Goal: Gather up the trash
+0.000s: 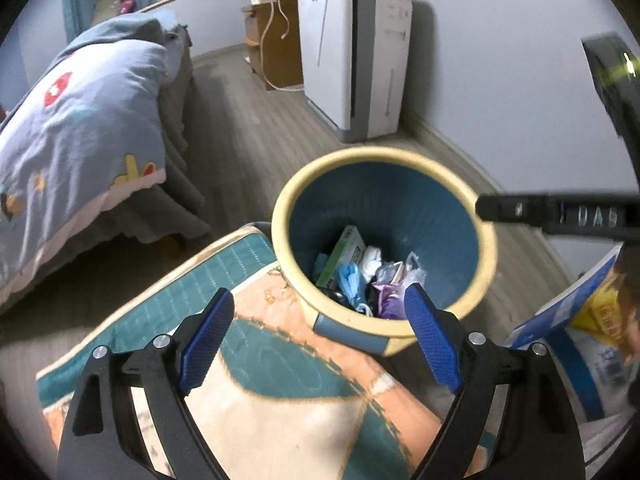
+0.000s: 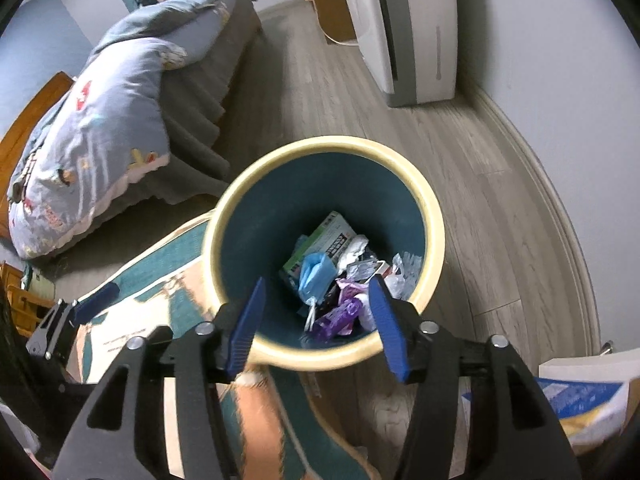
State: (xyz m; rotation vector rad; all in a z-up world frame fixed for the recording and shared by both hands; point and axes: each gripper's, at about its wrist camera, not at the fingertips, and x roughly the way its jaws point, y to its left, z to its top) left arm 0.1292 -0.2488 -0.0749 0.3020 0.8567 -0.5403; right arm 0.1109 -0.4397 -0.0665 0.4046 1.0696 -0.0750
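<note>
A round trash bin with a cream rim [image 1: 486, 240] [image 2: 434, 236] and blue inside stands on the floor. Trash lies at its bottom: a green box [image 1: 344, 252] [image 2: 326, 240], a blue bag [image 1: 350, 280] [image 2: 316, 274], purple wrappers [image 1: 388, 298] [image 2: 342, 312] and clear plastic [image 2: 404, 272]. My left gripper [image 1: 320, 332] is open and empty, above the rug by the bin's near side. My right gripper [image 2: 318, 324] is open and empty, above the bin's near rim. In the left wrist view the right gripper's finger [image 1: 520, 210] reaches in from the right over the rim.
A teal and peach rug [image 1: 272, 360] [image 2: 160, 292] lies under the bin's near side. A bed with a blue quilt [image 1: 80, 120] [image 2: 100, 120] is at left. A white appliance [image 1: 352, 52] [image 2: 408, 20] stands by the wall. A blue and white bag [image 1: 580, 332] [image 2: 580, 404] is at right.
</note>
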